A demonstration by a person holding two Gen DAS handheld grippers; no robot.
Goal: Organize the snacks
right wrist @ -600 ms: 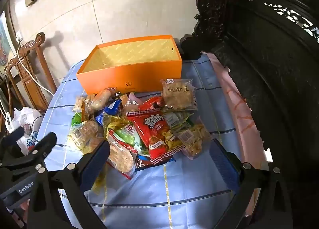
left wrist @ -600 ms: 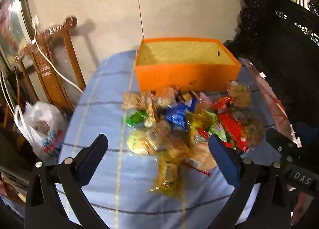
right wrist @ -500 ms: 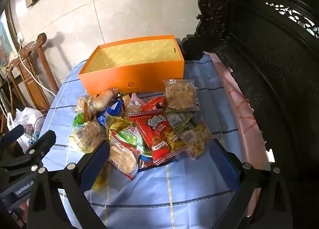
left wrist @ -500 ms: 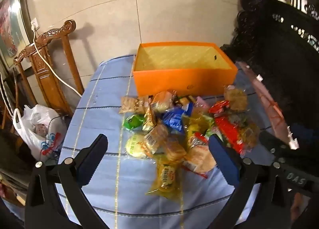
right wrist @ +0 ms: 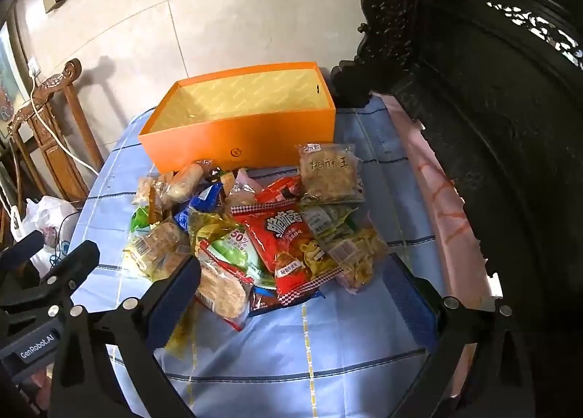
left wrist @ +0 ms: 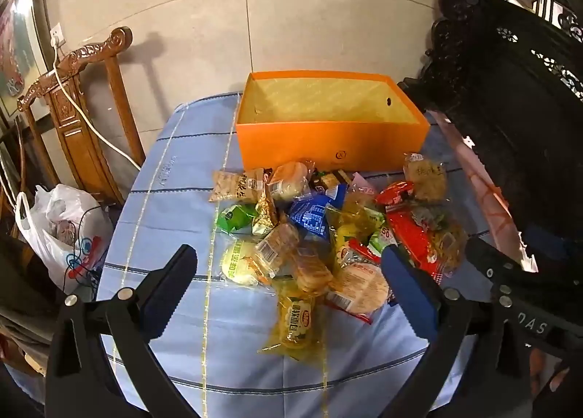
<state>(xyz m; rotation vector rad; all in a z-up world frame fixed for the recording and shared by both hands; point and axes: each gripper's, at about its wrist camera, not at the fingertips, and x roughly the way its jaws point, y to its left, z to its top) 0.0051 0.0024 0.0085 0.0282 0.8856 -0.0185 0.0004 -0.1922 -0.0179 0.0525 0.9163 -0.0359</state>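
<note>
So both tools are spread wide with nothing between the fingers: the left tool [left wrist: 288,283] hangs over the near left side of the snack pile [left wrist: 320,232], the right tool [right wrist: 291,290] over the near right side. The pile sits mid-table on the blue checked cloth [left wrist: 175,206], heaped right against the front wall of the empty orange box [left wrist: 328,148].

What I'd worry about: the packets overlap like crazy, so pinching one probably drags a neighbour along or flicks it off the table edge. The crinkly film looks slippery too, and the red chip bag [right wrist: 288,236] is puffy, so a hard squeeze could pop it or crush what's inside. With both tools reaching into the same heap, they could easily bump.

Orientation: the box's long axis runs left-right across the table, open side up. The red bag lies flat, long axis running away from the camera toward the box, slightly skewed
</note>
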